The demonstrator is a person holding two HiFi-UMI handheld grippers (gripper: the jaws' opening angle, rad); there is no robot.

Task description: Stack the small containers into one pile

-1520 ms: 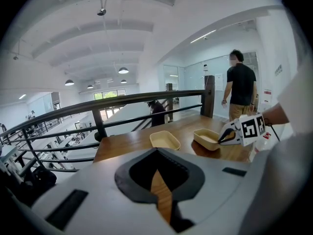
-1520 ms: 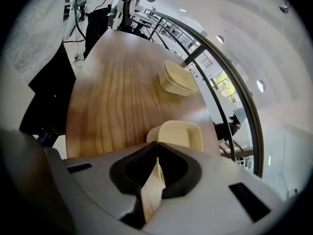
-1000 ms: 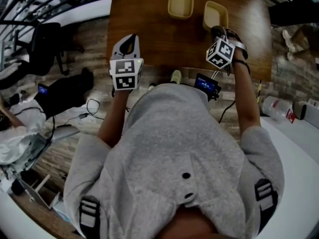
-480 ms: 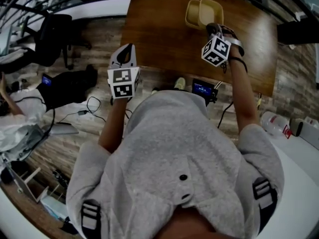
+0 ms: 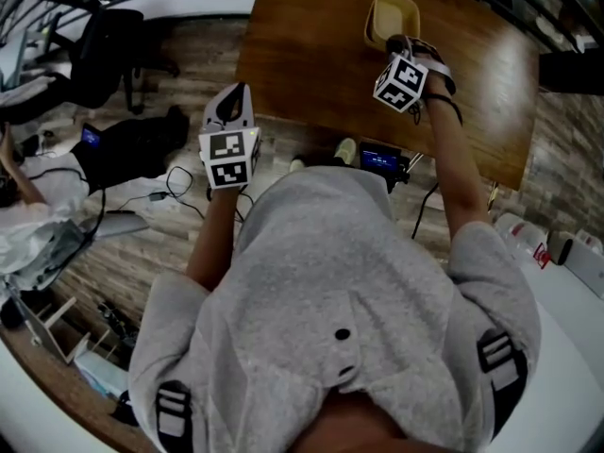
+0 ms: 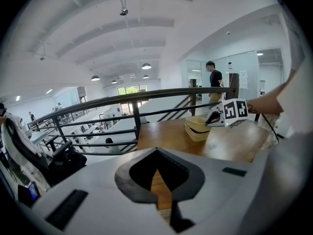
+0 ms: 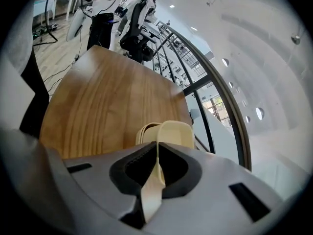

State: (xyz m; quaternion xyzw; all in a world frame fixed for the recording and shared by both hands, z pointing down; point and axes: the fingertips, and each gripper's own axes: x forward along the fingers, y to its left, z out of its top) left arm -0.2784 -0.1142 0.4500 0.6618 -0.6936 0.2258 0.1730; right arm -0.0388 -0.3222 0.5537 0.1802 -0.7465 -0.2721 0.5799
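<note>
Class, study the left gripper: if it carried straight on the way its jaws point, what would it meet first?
Most likely the bare wooden table top, seen just past the left gripper's shut jaws. The containers sit off to the right of that line, though depth is uncertain.

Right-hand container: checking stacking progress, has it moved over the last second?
Yes. The held container moved left across the table, now over the other container.

Brown wooden table (image 5: 311, 64), the grain running lengthwise. Over at the far edge, by the railing (image 6: 146, 99), one cream container (image 6: 197, 136) sits flat on the wood, and there's a second container (image 6: 199, 123) stacked into it, slightly askew.
</note>
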